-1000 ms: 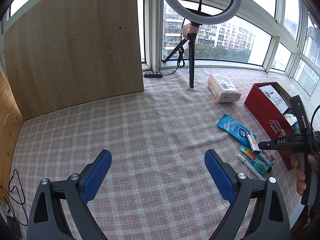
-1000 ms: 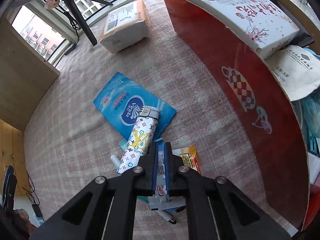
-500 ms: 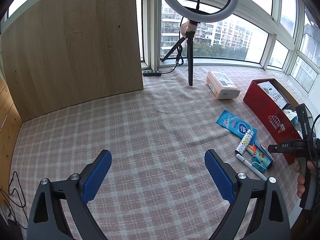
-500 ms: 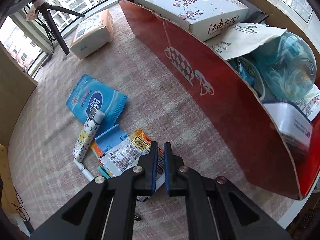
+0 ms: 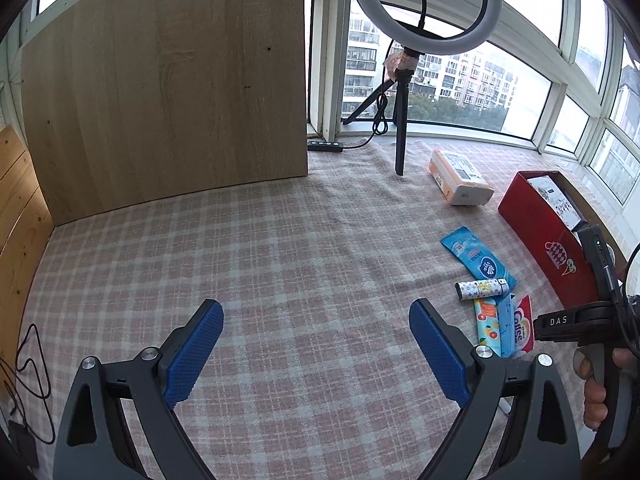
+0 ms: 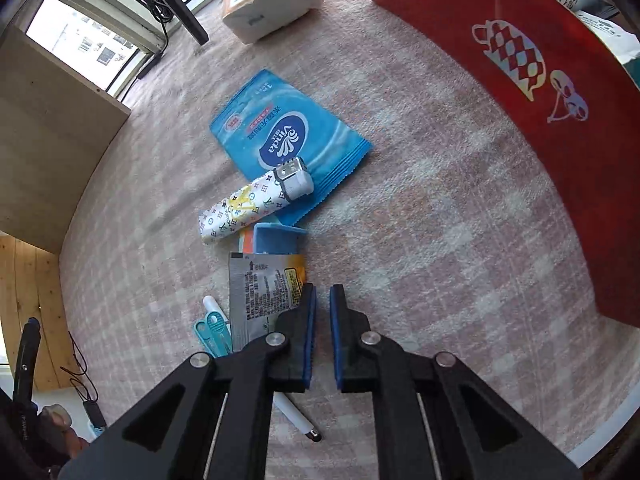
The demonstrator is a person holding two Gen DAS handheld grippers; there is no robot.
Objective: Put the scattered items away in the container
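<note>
The red box (image 5: 540,232), with several items inside, stands at the right; its red wall (image 6: 560,100) fills the right wrist view's right side. On the checked cloth lie a blue wipes pack (image 6: 284,132), a patterned lighter (image 6: 248,208), a coffee sachet (image 6: 264,288), a blue clip (image 6: 276,240), small teal scissors (image 6: 212,328) and a white pen (image 6: 296,416). My right gripper (image 6: 322,308) hovers beside the sachet, its jaws almost closed with a narrow empty gap. My left gripper (image 5: 316,344) is open and empty over bare cloth, left of the items (image 5: 496,304).
A white and orange parcel (image 5: 460,180) lies at the back. A ring light on a tripod (image 5: 400,120) stands by the window, with a power strip (image 5: 325,145) near it. A wooden board (image 5: 168,92) stands at the back left. Cables (image 5: 28,364) lie at the left edge.
My right gripper went from pinching the sachet, up over the red box, and back down beside the pile. The sachet lies loose on the cloth. The left gripper stayed open.
</note>
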